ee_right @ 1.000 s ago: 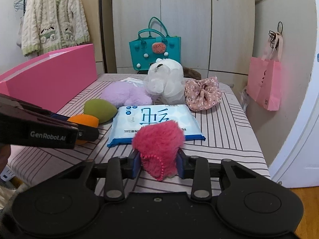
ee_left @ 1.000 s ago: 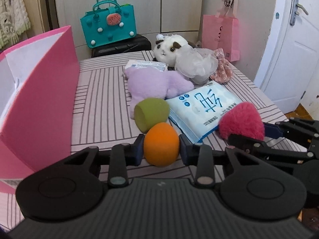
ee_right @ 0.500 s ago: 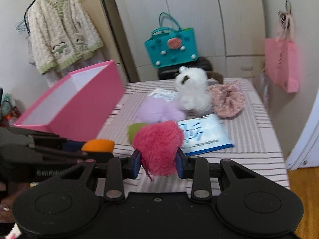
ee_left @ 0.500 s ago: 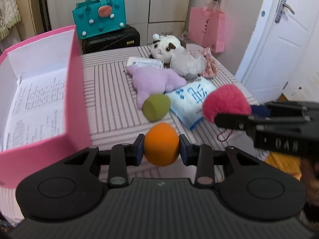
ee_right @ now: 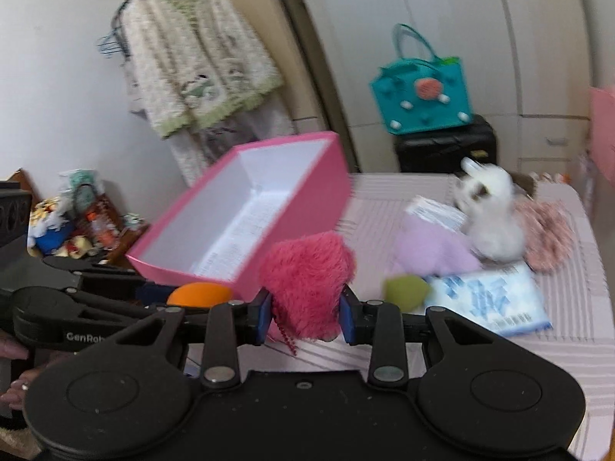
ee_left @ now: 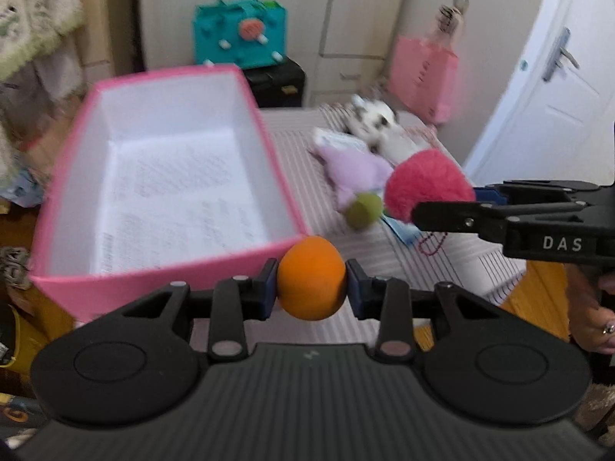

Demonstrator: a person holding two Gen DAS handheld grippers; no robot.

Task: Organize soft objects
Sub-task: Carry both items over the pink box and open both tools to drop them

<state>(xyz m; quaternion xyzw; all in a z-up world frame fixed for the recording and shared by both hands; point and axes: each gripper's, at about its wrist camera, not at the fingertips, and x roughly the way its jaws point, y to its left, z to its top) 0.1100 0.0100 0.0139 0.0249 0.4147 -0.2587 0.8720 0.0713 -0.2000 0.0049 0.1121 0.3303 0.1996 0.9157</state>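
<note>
The left tongs are clamped on an orange sponge, held above the near right corner of the pink box. The box stands open on the striped counter; its white interior carries printed text too blurred to read.

The right tongs are clamped on a pink pom-pom, with a bead chain hanging below it. From the left wrist view the right tongs body shows the letters "DAS"; from the right wrist view the left tongs body shows "GenRob", the rest cut off.

On the counter lie a green sponge, a lilac plush, a white plush animal, a floral fabric piece and a tissue pack printed with a large blue Chinese character. The green sponge lies just beside the tissue pack.
</note>
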